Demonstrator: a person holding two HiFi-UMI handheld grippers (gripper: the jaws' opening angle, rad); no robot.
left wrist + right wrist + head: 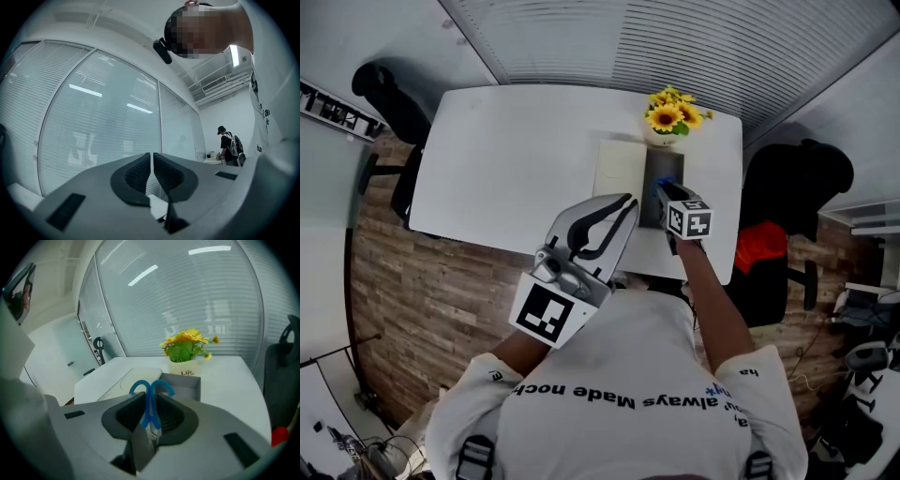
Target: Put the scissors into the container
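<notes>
Blue-handled scissors (151, 399) stand between the jaws of my right gripper (151, 409), which is shut on them; the handle loops stick out toward the table and the blades hang down toward the camera. In the head view the right gripper (667, 194) hovers over the near end of the grey container (662, 174), with a bit of the blue scissors (658, 187) showing. The same grey container (186, 385) lies just beyond the jaws in the right gripper view. My left gripper (614, 216) is raised near my chest, off the table; its pads (140, 171) meet with nothing between them.
A pot of yellow flowers (671, 117) stands at the far end of the container on the white table (516, 159). A white lid or tray (621, 167) lies left of the container. Black chairs (389, 103) flank the table, one with a red cloth (759, 246).
</notes>
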